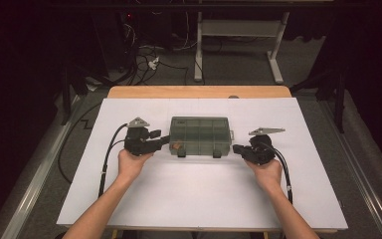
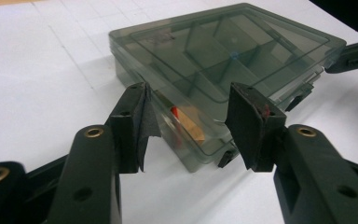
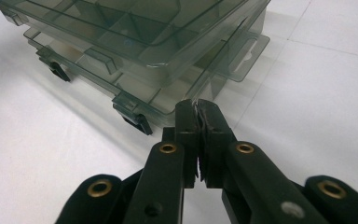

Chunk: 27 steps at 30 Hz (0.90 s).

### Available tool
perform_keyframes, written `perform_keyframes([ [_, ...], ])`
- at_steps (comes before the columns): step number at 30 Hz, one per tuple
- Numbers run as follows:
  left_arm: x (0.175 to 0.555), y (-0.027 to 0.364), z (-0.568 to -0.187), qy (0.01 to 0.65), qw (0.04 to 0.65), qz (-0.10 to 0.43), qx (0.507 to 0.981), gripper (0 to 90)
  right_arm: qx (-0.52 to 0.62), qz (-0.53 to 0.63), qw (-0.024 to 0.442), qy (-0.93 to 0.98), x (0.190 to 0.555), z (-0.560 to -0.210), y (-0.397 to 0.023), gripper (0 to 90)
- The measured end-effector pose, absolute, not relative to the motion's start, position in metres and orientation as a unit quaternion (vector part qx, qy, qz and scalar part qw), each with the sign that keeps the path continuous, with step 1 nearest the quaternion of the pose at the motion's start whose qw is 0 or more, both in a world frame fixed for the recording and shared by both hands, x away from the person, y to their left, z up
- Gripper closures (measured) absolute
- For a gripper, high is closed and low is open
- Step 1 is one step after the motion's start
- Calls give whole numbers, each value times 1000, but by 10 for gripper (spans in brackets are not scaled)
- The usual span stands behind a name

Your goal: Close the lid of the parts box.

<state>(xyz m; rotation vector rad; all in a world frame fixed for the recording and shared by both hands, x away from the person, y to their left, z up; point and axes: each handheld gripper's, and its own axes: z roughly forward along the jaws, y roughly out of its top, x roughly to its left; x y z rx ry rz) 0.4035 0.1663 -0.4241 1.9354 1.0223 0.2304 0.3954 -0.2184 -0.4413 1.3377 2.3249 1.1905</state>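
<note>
- A smoky clear plastic compartment box [image 1: 199, 135], lid down, lies mid-bench on the white sheet [image 1: 199, 194]
- Left tongs [image 2: 191, 126] stand released, jaws straddling the box's near-left corner without pressing
- Right tongs [image 3: 199, 109] are clenched together, their tips at the box's right front edge, with nothing gripped between them

The box [image 1: 199, 135] sits mid-sheet [image 1: 199, 194] and is the one obstacle on it — bare white lies open in front, behind and off both ends. The left gripper [image 1: 165, 140] crowds its left end, the right gripper [image 1: 237, 148] its right front corner, so both flanks are taken — its top is unblocked.
</note>
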Motion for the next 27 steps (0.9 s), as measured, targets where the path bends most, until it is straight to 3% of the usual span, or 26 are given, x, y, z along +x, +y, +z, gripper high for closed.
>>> perform_keyframes([
  [27, 408, 155, -440, 413, 423, 73, 803, 539, 443, 431, 116, 777, 397, -430, -209, 874],
])
